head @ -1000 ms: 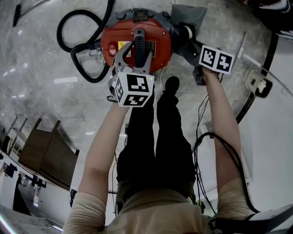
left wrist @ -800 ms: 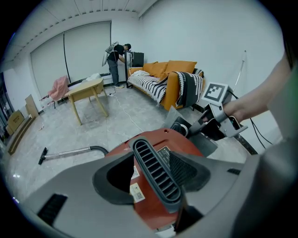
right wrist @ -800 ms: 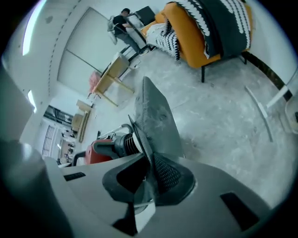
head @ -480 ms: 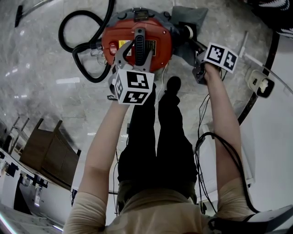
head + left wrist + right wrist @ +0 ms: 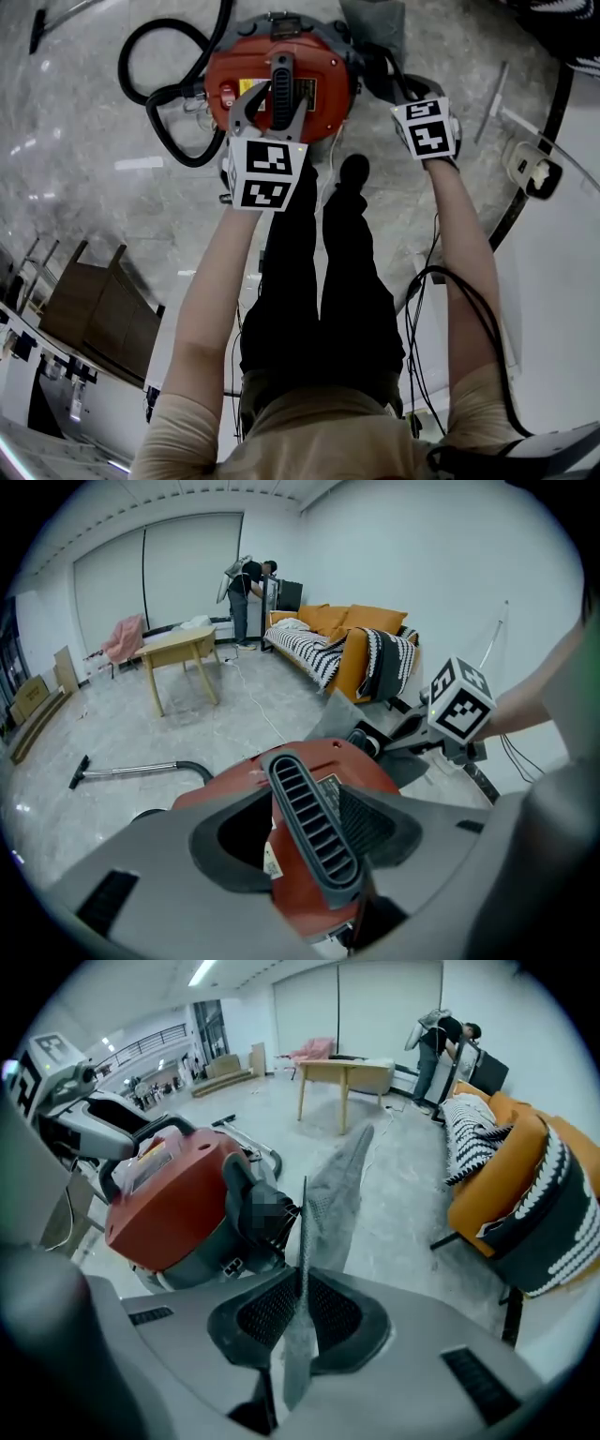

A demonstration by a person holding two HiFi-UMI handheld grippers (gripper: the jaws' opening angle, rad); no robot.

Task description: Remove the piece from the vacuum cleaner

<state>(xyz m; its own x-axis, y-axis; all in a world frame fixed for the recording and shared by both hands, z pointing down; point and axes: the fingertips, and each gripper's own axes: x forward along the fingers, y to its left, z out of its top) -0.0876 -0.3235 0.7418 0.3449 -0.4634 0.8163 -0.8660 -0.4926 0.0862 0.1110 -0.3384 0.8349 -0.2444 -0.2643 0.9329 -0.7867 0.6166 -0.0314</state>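
A red vacuum cleaner (image 5: pixel 323 80) stands on the floor in front of me. My left gripper (image 5: pixel 277 108) reaches down over its top. Its jaws have just been closing and now hold the black ribbed handle (image 5: pixel 309 808) between the pads. A flat grey fabric piece (image 5: pixel 375 23) hangs off the port on the vacuum's right side. My right gripper (image 5: pixel 398 89) is shut on that piece's thin edge (image 5: pixel 333 1194), which stands upright between the pads. In the right gripper view the red body (image 5: pixel 178 1194) lies to the left.
A black hose (image 5: pixel 164 103) loops left of the vacuum, its wand (image 5: pixel 131 772) lying on the floor. My shoe (image 5: pixel 352 173) is just in front of the vacuum. A striped sofa (image 5: pixel 525 1194), a wooden table (image 5: pixel 178 649) and a distant person (image 5: pixel 248 588) are beyond.
My right gripper has rolled about its own line, so its marker cube shows a different face, and it sits slightly nearer the vacuum. The grey piece has shifted upward. The left gripper stayed on the handle.
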